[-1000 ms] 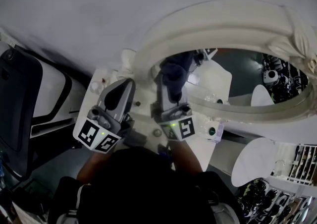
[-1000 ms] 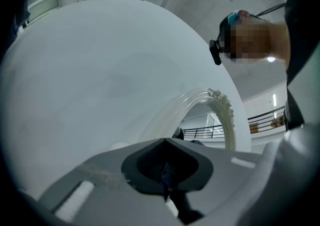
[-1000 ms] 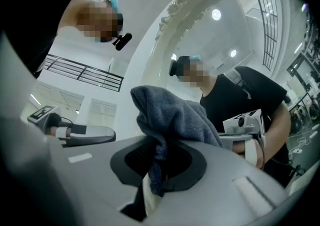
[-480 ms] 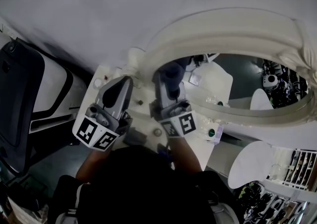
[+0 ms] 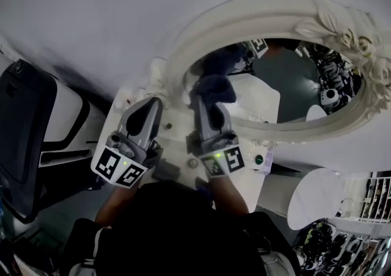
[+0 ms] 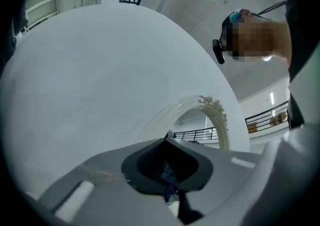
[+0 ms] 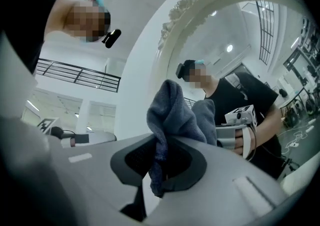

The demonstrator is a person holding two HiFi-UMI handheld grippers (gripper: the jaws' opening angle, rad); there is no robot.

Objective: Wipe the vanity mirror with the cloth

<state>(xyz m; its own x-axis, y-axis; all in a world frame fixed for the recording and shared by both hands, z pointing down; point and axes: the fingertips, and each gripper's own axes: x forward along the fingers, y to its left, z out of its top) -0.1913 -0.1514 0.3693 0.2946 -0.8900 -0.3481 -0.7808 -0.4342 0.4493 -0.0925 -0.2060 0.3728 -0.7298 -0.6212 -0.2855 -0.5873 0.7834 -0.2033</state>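
Here, in the head view, the cloth [image 5: 212, 85] sits at the vanity mirror's [image 5: 293, 85] lower-left edge, just above the right gripper [image 5: 208, 102]. Wiping looks barely begun, with most of the glass left. The left gripper [image 5: 149, 105] hangs lower left. Its own view shows jaws together, seemingly empty. The right gripper view shows jaws clamped on the bunched cloth.

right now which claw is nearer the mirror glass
Right. The right claw holds the cloth at the lower-left edge of the mirror; the left claw sits farther left, off the glass.
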